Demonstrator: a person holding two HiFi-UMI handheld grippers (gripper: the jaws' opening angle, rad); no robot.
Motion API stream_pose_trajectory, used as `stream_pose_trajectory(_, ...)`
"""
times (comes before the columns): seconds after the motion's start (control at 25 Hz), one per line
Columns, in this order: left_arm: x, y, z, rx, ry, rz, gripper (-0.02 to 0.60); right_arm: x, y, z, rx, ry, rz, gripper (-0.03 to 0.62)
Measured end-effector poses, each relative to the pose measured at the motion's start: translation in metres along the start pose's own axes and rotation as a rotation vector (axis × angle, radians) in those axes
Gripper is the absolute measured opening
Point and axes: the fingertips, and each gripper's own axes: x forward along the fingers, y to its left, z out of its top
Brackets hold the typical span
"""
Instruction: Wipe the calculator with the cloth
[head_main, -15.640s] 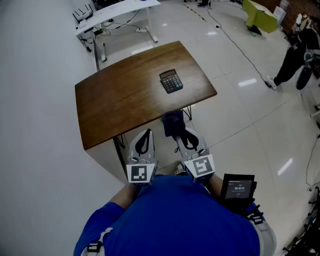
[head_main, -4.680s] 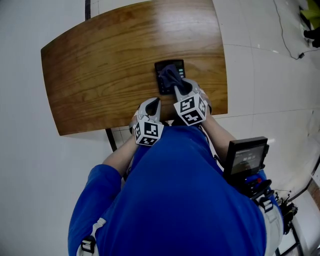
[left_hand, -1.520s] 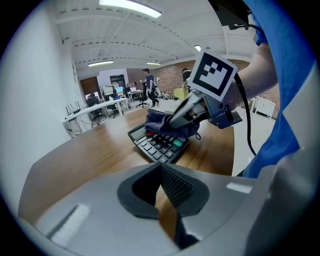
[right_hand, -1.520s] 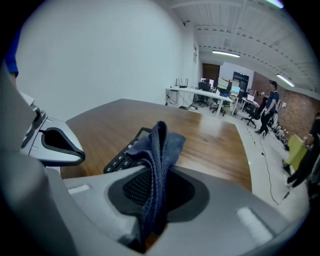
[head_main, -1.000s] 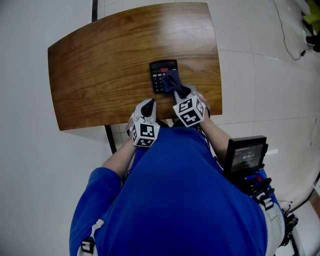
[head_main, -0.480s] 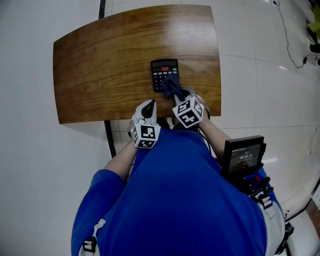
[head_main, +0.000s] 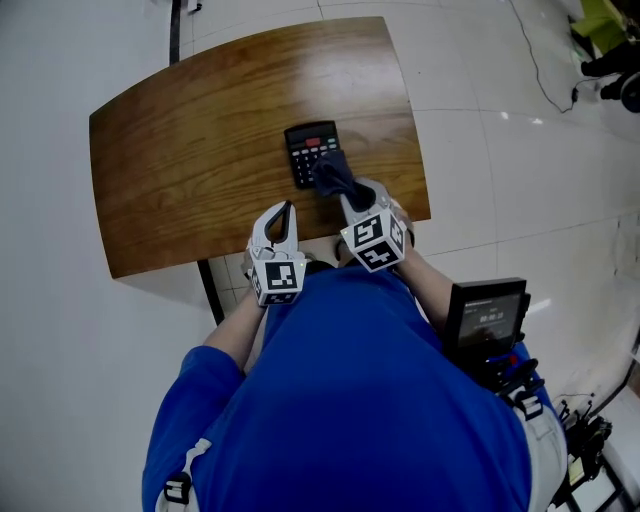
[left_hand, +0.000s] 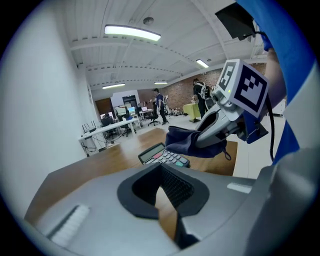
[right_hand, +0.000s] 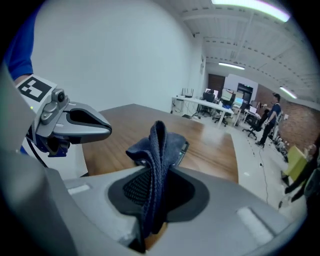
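right gripper is clenched on the dark blue cloth. the right gripper view shows a fold of it pinched upright between the jaws, with the rest bunched out past the tips. the free end of the cloth sits over the near right corner of the calculator and covers some of the keys there. from the left gripper view it looks pressed on the keys, but i cannot say for sure that it touches. the calculator lies flat on the wooden table, toward the near right part of the top, with its display at the far end and the keypad toward me. it lies straight ahead of the right gripper's tips, partly under the cloth. left gripper has its jaws drawn together with nothing between them, only a thin slit of wood showing through. it sits at the table's near edge, just to the left of the right gripper, apart from both calculator and cloth. the calculator is ahead of it and off to its right.
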Motion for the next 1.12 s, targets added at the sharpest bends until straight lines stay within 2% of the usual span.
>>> stream_pose_trajectory(0.24,-0.060,-0.001,0.005,-0.030,-0.110,-0.028,0.006,-0.062,0.051,0.011,0.034,-0.102,-0.116,0.067)
stream_pose_trajectory(0.48,-0.062,0.002,0.038,-0.051,-0.204,-0.057,0.006,-0.088,0.045,0.030,0.072,-0.213,-0.164,0.067)
stream_pose_trajectory(0.68,-0.119,0.001,0.037,-0.082,-0.249,-0.072,0.006,-0.135,0.089,0.034,0.119,-0.284,-0.204,0.067)
stream_pose_trajectory(0.92,-0.151,-0.003,0.046,-0.084,-0.273,-0.084,0.006,-0.180,0.104,0.037,0.145,-0.343,-0.229,0.067)
stream_pose_trajectory(1.12,-0.167,-0.009,0.069,-0.089,-0.320,-0.043,0.006,-0.207,0.098,0.040,0.140,-0.403,-0.217,0.067)
